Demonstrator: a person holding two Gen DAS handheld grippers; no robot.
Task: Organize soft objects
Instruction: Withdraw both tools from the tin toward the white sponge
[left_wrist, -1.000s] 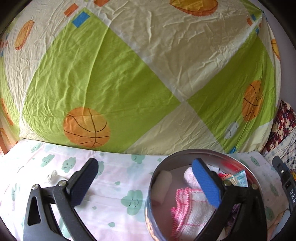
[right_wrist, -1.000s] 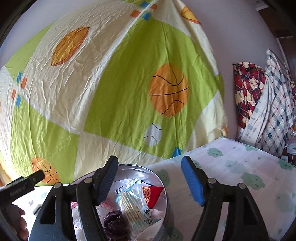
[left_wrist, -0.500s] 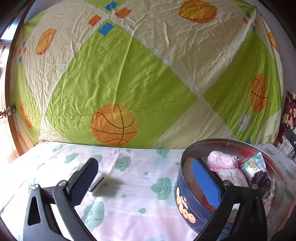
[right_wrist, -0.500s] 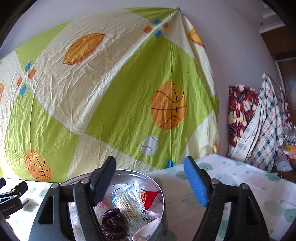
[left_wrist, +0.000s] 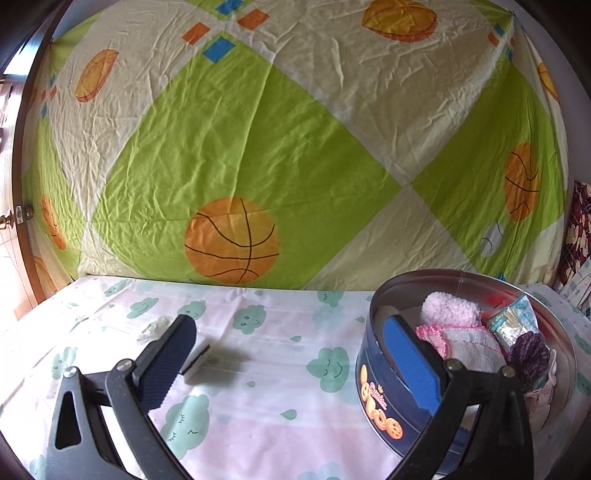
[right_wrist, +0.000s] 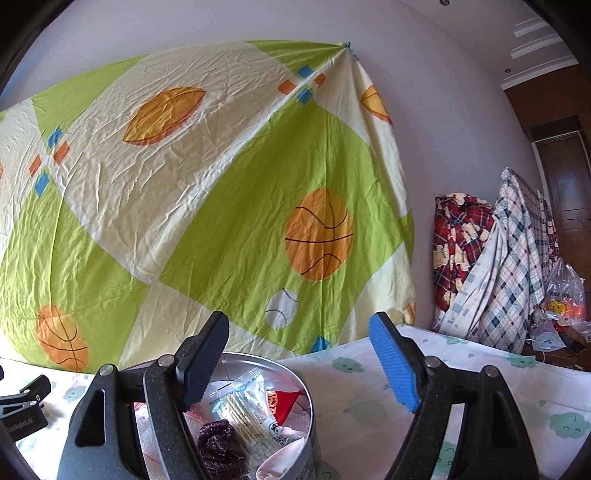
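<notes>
We see a big green/cream sheet (left_wrist: 258, 147) w/ basketball prints hung across the back wall, filling most of both views. Below it, the bed (left_wrist: 258, 369), covered in a pale cloth w/ green cloud faces. Far right in the right-wrist view, plaid and check bedding (right_wrist: 491, 266) is piled against the wall, a plastic bag (right_wrist: 565, 295) beside it.

Our left claw (left_wrist: 291, 365) is spread wide, nothing between its fingers; its right finger overlaps the tin's near-left wall in view, contact unclear. Our right claw (right_wrist: 299, 369) is also wide and empty, above the tin's right side, left finger over the tin's contents.

The round blue cookie tin (left_wrist: 384, 402) sits on the bed, lid off, at right in the left-wrist view. Inside: a fluffy pink-white roll (left_wrist: 450, 310) at the back, a white cloth w/ pink trim (left_wrist: 469, 347) in front of it, a pack of cotton swabs (right_wrist: 247, 410), a dark purple scrunchie (right_wrist: 219, 446), and sth red (right_wrist: 286, 400) near the far wall.

A small white block w/ dark edge (left_wrist: 197, 356) lies on the bed just behind the left claw's left finger, well apart from the tin.
</notes>
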